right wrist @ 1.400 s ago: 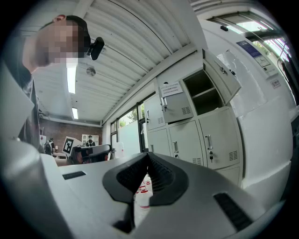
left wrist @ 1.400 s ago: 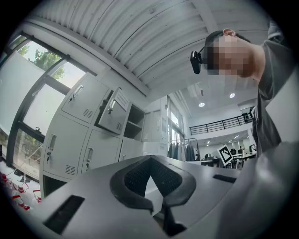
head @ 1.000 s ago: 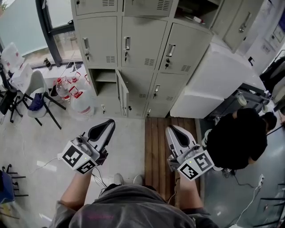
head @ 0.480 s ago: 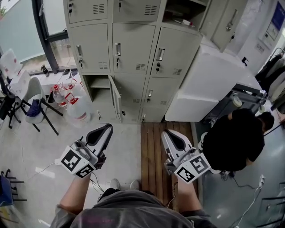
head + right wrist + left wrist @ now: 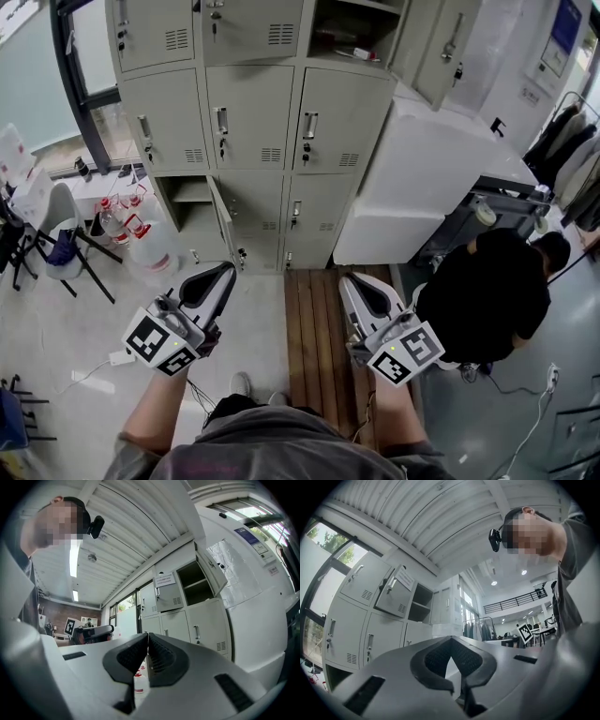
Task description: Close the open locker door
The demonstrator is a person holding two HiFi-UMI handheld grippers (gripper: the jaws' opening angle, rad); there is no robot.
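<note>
A grey locker bank [image 5: 253, 112] fills the top of the head view. In its bottom row one door [image 5: 223, 228] stands swung out, baring an empty compartment [image 5: 184, 201]. An upper locker [image 5: 352, 33] is open too, its door [image 5: 441, 42] hanging to the right. My left gripper [image 5: 226, 271] and right gripper [image 5: 347, 279] are held side by side short of the lockers, both shut and empty. In the left gripper view the jaws [image 5: 451, 641] meet at the tip below the upper open door [image 5: 393, 597]. The right gripper view shows the jaws [image 5: 148, 636] pressed together.
A white cabinet [image 5: 436, 173] stands right of the lockers, with a person in black [image 5: 487, 295] crouched beside it. A wooden slat board [image 5: 314, 323] lies on the floor under the right gripper. Water jugs [image 5: 141, 239] and a chair [image 5: 58, 220] stand at the left by the window.
The person has stepped toward the lockers, carrying both grippers forward. The locker bank has slid left in the head view and more of its upper row shows. Both jaws stay shut.
</note>
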